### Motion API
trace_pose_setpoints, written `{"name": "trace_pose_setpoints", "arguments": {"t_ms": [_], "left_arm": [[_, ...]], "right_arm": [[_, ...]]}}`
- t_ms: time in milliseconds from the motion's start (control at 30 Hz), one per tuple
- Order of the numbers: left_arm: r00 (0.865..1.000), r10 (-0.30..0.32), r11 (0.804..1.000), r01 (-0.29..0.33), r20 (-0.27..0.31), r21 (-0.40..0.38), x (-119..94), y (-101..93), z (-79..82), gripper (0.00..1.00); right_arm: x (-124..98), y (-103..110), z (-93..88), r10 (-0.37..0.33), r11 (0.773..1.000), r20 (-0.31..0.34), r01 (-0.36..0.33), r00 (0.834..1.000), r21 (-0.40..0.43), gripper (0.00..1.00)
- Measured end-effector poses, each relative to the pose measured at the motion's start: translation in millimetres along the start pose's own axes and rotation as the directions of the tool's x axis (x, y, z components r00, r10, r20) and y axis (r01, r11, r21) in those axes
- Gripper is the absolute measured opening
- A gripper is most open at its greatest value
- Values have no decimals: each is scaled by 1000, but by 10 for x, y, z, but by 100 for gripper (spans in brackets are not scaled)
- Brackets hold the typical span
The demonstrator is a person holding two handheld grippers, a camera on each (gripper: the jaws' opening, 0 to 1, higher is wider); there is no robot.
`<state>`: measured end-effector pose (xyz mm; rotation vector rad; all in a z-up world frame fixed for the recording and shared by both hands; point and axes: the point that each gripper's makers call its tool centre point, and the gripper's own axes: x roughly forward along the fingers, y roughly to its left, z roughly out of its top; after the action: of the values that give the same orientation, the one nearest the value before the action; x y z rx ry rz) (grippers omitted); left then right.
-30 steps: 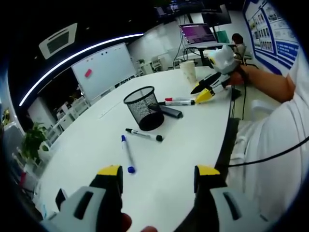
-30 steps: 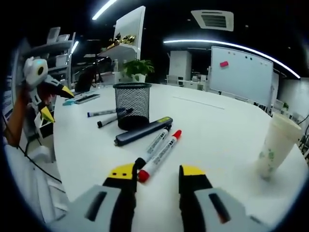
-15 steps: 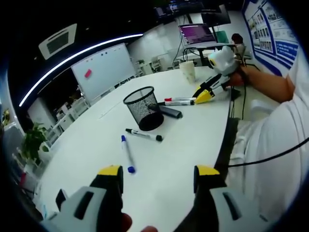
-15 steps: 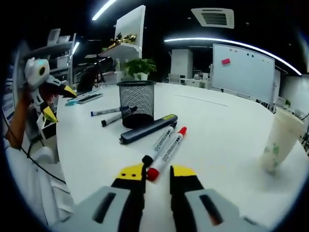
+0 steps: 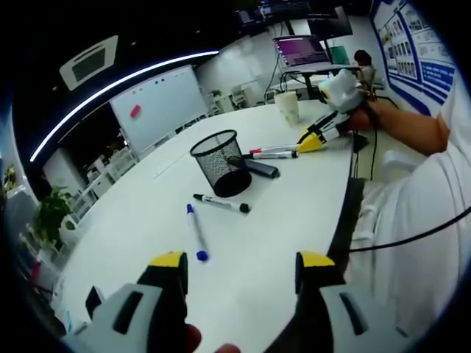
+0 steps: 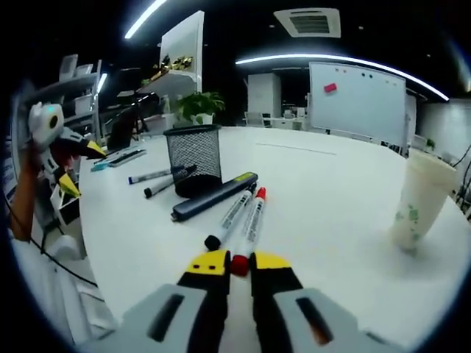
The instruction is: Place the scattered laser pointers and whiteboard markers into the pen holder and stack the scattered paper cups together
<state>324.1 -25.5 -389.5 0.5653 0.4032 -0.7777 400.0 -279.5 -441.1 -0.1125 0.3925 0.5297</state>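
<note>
Nearby: black marker [image 6: 229, 220], laser pointer [image 6: 214, 196], pen holder [image 6: 193, 159].

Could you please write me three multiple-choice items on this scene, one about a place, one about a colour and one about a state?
1. Where does the blue marker lie?
A. on the table
B. in the pen holder
C. inside the cup

2. What colour is the cap between the right gripper jaws?
A. green
B. red
C. white

3. How do the left gripper jaws stand?
A. shut on a marker
B. shut on a cup
C. open, holding nothing

Answers: 1 A, it lies flat on the white top, short of the holder. 2 B, the red marker has its red end pinched there. 3 C, a wide gap of bare table shows between them.
</note>
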Motion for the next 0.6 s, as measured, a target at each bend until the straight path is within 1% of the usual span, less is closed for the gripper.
{"name": "trace_pose_setpoints", "arguments": {"t_ms": [367, 600], "left_arm": [[1000, 1, 1000, -1, 0, -2, -19, -3, -16, 59], [1000, 3, 1000, -3, 5, 2, -31, -3, 7, 59]], "right_arm": [[-1, 2, 2, -19, 1000, 3, 19, 1000, -10, 11], [-4, 0, -3, -38, 999, -12, 38, 999, 0, 11]]}}
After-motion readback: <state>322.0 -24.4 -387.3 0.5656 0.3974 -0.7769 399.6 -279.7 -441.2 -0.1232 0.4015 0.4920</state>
